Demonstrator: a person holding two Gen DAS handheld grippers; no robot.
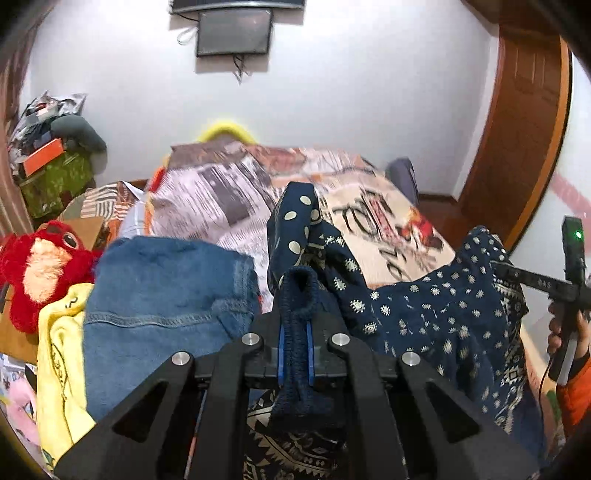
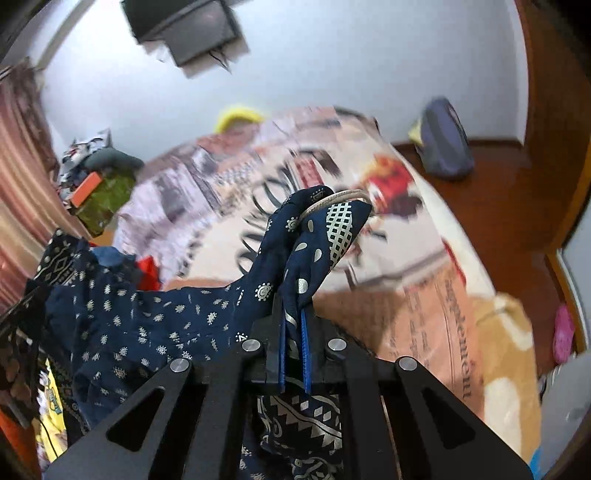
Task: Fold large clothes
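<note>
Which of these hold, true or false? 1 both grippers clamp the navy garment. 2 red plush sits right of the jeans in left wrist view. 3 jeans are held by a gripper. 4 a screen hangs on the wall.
1. True: left gripper and right gripper are shut on the navy patterned garment.
2. False: the red plush toy lies left of the jeans.
3. False: the jeans lie free on the pile.
4. True: a dark screen hangs on the wall.

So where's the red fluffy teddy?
In the left wrist view the red stuffed toy sits at the far left, beside the folded jeans and above the yellow cloth.
</note>
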